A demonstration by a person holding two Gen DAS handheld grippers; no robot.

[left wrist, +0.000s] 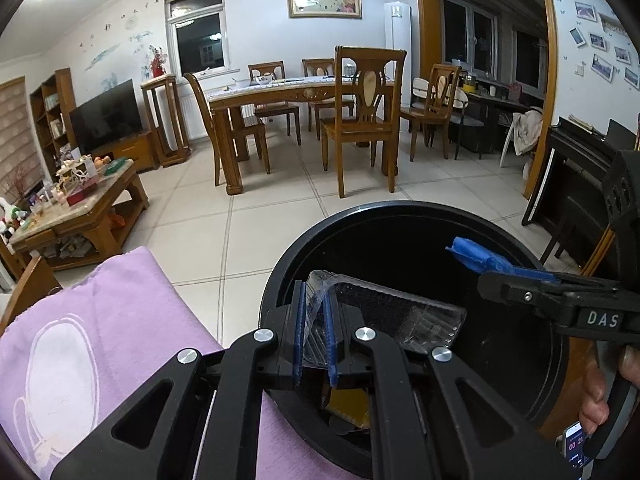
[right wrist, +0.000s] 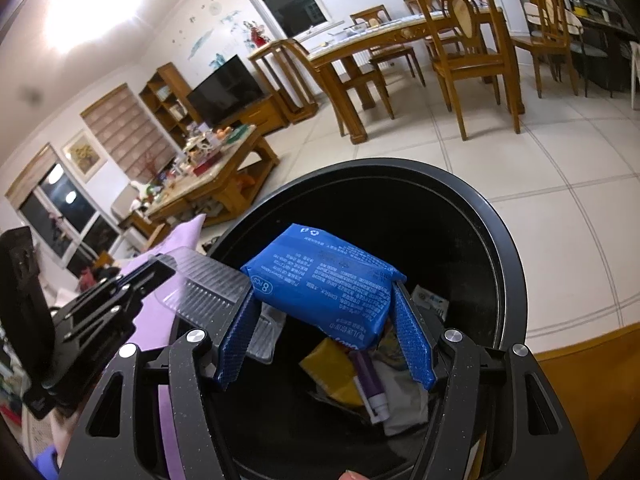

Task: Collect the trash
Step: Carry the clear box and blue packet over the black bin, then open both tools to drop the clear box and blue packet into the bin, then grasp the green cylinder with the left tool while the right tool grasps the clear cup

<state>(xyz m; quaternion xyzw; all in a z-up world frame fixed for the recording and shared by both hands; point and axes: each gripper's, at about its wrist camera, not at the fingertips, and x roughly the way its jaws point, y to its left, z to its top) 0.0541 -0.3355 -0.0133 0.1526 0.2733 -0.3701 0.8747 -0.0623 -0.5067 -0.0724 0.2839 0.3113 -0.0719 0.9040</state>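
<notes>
A round black trash bin [left wrist: 360, 216] [right wrist: 460, 184] stands on the tiled floor below both grippers. My left gripper [left wrist: 314, 300] is shut on a clear ribbed plastic piece [left wrist: 400, 316] that juts out over the bin's mouth. My right gripper [right wrist: 324, 292] is shut on a blue wipes packet [right wrist: 320, 272], both blue pads against its ends, hanging over the bin. In the right wrist view the left gripper [right wrist: 160, 272] comes in from the left with the clear plastic piece [right wrist: 208, 284]. A yellow wrapper [right wrist: 332, 372] and a purple tube [right wrist: 370, 380] lie inside the bin.
A purple cloth [left wrist: 100, 320] covers a seat left of the bin. A cluttered wooden coffee table [left wrist: 80, 208] stands further left, a dining table with chairs [left wrist: 300, 92] beyond. A dark piano [left wrist: 580, 184] is at the right. Tiled floor lies between.
</notes>
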